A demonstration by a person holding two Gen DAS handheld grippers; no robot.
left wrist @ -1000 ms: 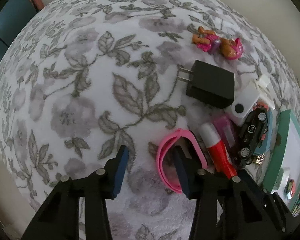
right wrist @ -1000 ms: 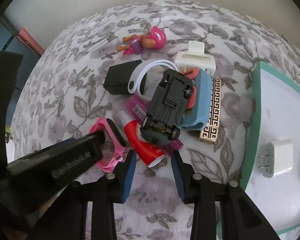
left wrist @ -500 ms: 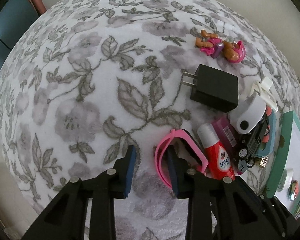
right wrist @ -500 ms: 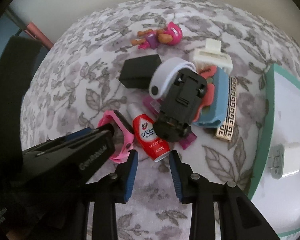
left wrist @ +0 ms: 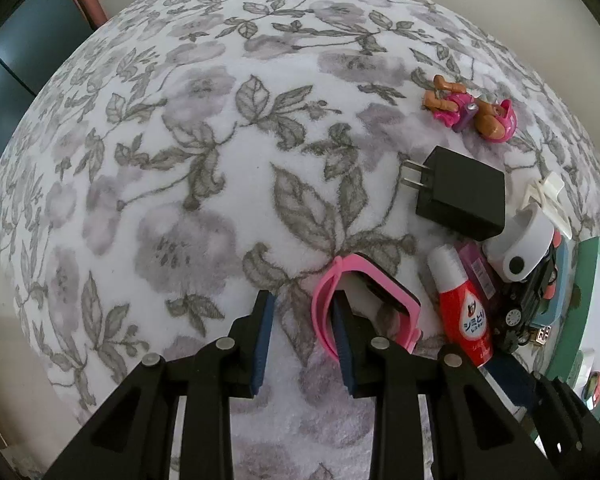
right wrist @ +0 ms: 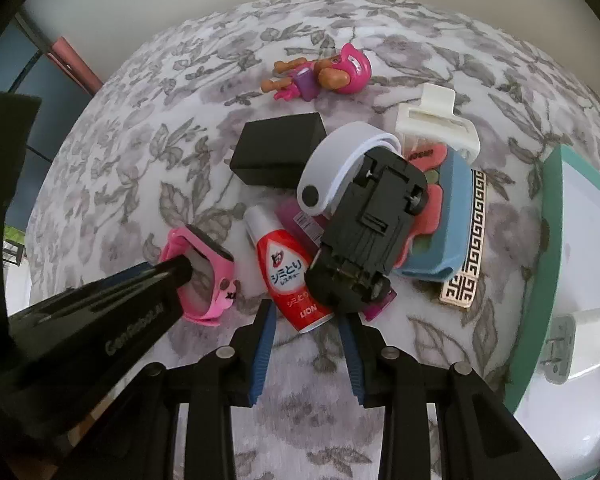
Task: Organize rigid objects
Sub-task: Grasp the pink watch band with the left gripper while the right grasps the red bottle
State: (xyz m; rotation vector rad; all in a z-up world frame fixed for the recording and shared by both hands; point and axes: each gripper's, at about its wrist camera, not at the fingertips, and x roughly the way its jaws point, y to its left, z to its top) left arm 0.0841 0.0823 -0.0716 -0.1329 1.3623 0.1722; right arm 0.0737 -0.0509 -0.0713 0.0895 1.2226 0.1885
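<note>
Tidying the toy pile has only just begun

A white plug [right wrist: 576,344] lies in the green tray [right wrist: 540,264]; most things sit piled on the flowery cloth [left wrist: 180,160]. The left claw [left wrist: 304,328] is half open, one finger inside the pink watch [left wrist: 364,300]. The right claw [right wrist: 308,328] is half open around the red bottle [right wrist: 292,272] marked "LION".
</note>
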